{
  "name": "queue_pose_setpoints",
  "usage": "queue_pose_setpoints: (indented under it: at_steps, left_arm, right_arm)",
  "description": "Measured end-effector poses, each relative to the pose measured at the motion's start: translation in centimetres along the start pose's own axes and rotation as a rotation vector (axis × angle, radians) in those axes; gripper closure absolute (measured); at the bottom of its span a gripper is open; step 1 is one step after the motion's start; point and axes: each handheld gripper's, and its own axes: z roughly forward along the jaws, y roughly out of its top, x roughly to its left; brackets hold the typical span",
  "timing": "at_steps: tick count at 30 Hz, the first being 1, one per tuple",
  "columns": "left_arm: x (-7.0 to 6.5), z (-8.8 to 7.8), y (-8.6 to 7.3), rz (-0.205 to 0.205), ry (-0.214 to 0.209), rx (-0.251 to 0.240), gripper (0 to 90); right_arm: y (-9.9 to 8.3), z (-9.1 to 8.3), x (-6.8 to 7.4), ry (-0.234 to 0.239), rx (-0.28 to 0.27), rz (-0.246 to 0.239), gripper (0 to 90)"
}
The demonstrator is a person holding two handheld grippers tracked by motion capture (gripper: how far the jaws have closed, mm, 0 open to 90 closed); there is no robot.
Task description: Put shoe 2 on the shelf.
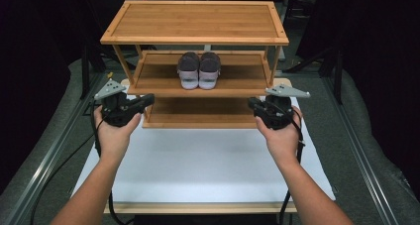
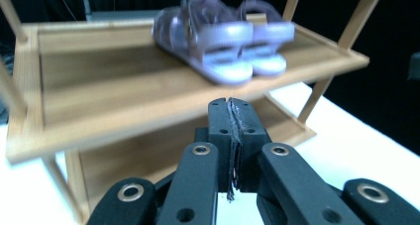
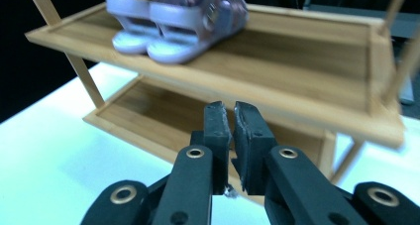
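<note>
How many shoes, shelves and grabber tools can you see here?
Sandals: 2, a pair side by side on the middle shelf
Shelves on the wooden rack: 3
Grippers: 2, the left gripper and the right gripper
White mat on the table: 1
Total: 8

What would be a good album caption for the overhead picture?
Two hand-held claws, left claw and right claw, flank a bamboo shoe rack holding small sandals.
</note>
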Motion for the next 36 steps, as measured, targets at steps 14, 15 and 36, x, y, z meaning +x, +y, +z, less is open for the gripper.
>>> queue_pose_setpoints:
  at_steps: [14, 15, 36]
  left_arm:
    - [0.2, -3.3, -7.6, -0.012, 0.048, 0.078, 84.5]
    - [0.3, -3.5, -8.3, -0.021, 0.054, 0.083, 83.7]
    - [2.3, -1.3, -16.4, -0.031, 0.108, 0.164, 45.0]
  right_arm:
    - [-7.3, -4.5, -1.7, 0.020, -0.007, 0.104, 82.1]
    - [-7.8, -4.7, -1.7, 0.014, -0.003, 0.105, 81.4]
    - [-16.8, -1.1, -2.5, -0.041, 0.127, 0.047, 47.3]
